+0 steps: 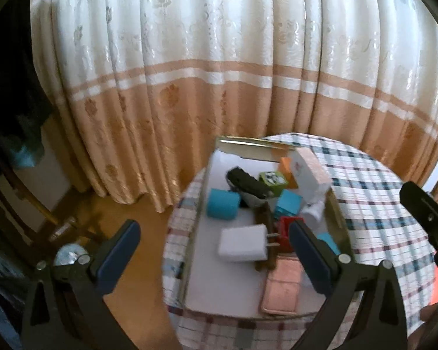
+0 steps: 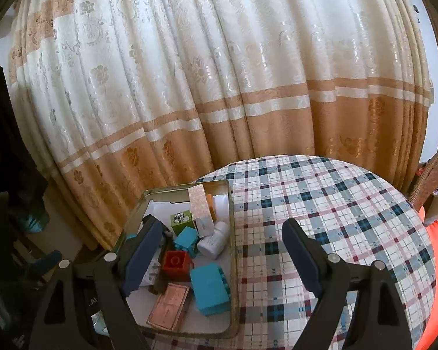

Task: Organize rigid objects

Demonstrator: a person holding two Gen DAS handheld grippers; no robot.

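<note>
Two grippers angled downward, left gripper (image 1: pixel 213 250) and right gripper (image 2: pixel 219 253) wide apart, empty, over tray (image 2: pixel 232 233).

Left wrist view is motion-blurred; print on the green cube (image 1: pixel 273 180) is unreadable. The right finger (image 1: pixel 314 258) hides part of the red block (image 1: pixel 286 227). In the right wrist view, the left finger (image 2: pixel 141 255) covers the tray's (image 2: pixel 232 233) near-left contents.

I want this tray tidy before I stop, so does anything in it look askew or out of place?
Yes. The tall pink box leans against the tray's far corner instead of lying flat, and the white bottle lies tipped on its side beside the teal block. Everything is jumbled, not lined up. Nothing looks spilled or broken.
</note>
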